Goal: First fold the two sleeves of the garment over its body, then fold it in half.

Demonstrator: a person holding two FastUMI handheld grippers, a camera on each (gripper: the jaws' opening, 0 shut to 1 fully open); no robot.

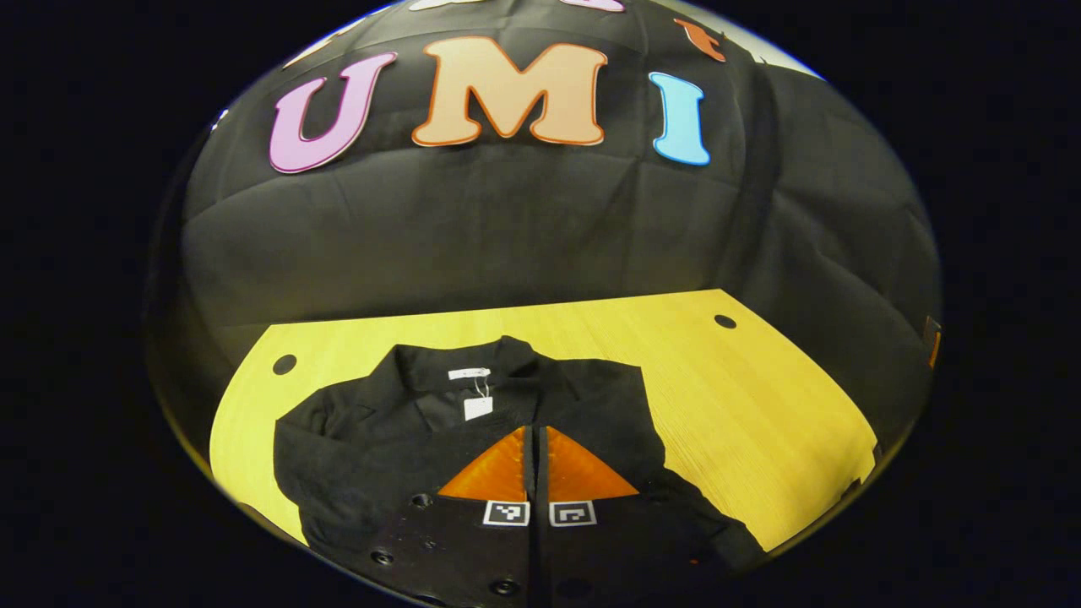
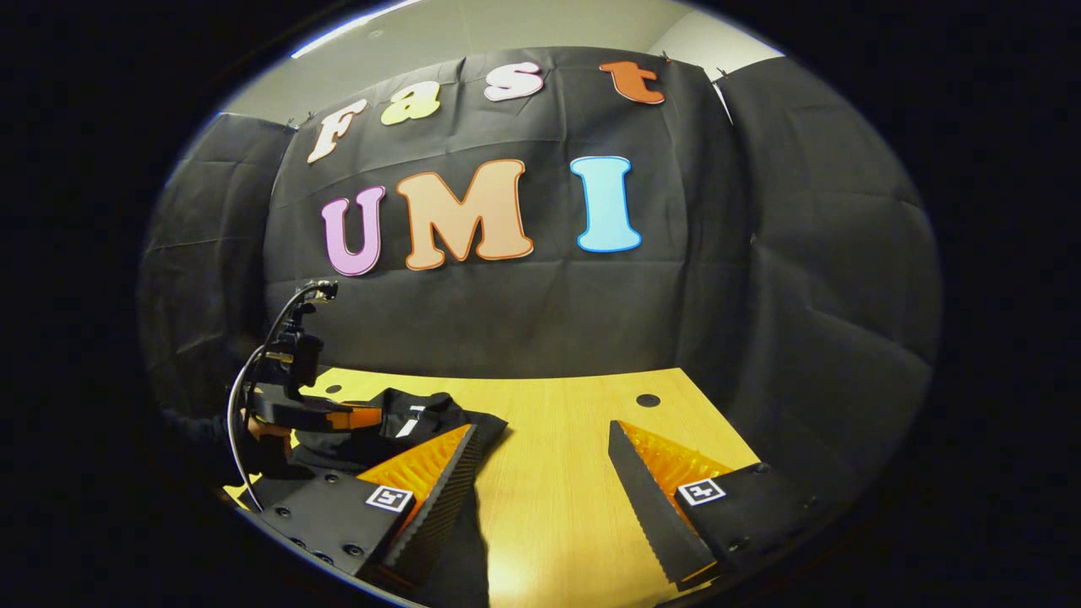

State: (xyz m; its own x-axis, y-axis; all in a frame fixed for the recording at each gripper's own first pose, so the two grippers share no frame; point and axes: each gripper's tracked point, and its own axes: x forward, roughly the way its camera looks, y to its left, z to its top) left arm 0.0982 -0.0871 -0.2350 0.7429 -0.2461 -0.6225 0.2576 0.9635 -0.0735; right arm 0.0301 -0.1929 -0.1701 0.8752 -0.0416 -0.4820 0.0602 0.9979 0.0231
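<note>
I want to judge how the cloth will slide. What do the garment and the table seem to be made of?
The garment looks like matte black woven fabric, soft and creased, with a collar; the fibre cannot be told. The table looks like pale yellow wood or wood-look laminate: fine straight grain, smooth with a slight sheen.

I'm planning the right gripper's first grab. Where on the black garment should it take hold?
Probably the garment's right sleeve, trailing toward the table's near edge. Bring the open right gripper in from the bare wood beside it and pinch the loose outer edge; it lies flat and unfolded.
</note>
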